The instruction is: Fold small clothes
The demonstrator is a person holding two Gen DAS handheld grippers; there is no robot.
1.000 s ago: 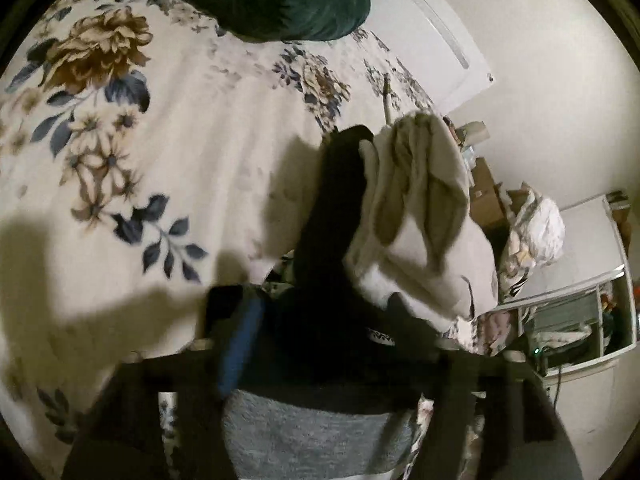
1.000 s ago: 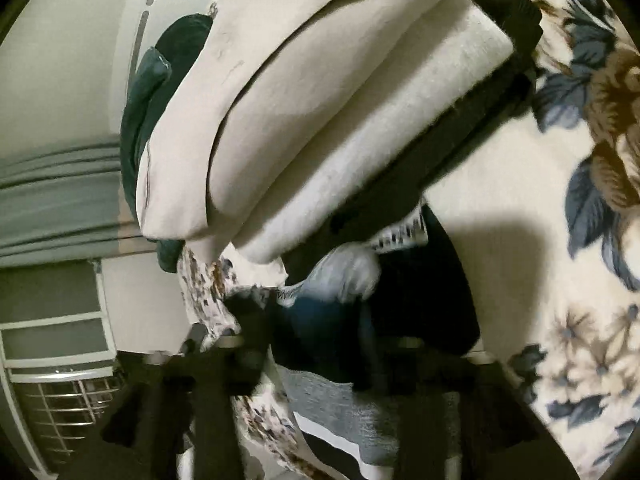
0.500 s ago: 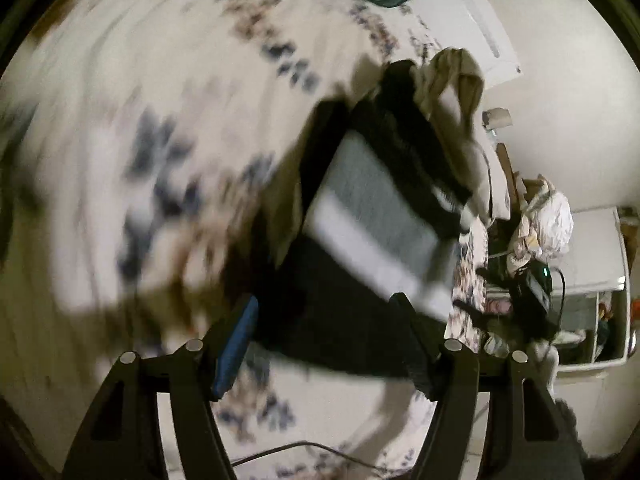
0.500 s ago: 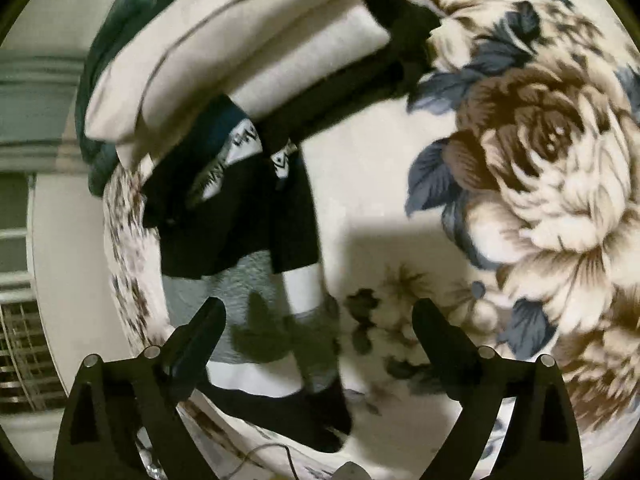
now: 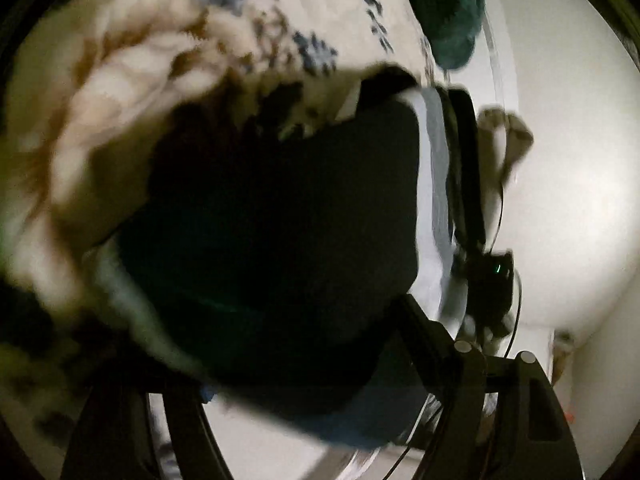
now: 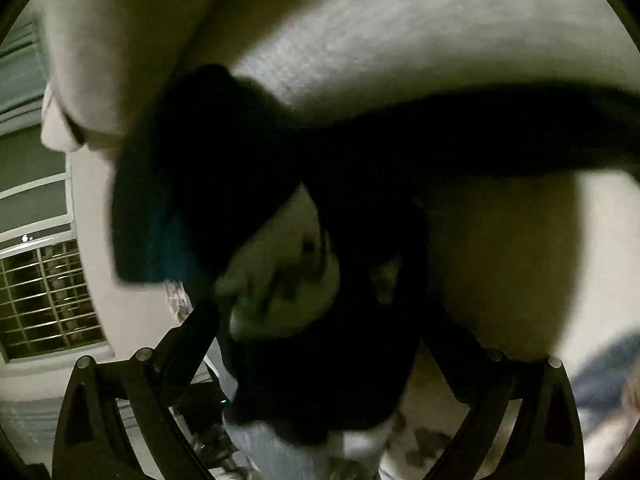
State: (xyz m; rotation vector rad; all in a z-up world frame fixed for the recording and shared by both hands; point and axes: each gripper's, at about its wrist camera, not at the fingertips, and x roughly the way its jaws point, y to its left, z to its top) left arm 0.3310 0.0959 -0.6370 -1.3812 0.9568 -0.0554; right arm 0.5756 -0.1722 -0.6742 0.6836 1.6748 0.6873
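the left gripper (image 5: 304,360) points forward and down, its frame rolled so that the right-hand finger (image 5: 424,340) shows as a dark bar while the other side is blurred and mostly hidden. its jaws have just been opening, with dark cloth lying between them; whether the pads press on it cannot be told. the right gripper (image 6: 316,344) also tilts down, both finger mounts in view at the lower edge. its jaws have just been opening and stand very wide, cloth between them, the fingers (image 6: 192,340) apart from it.
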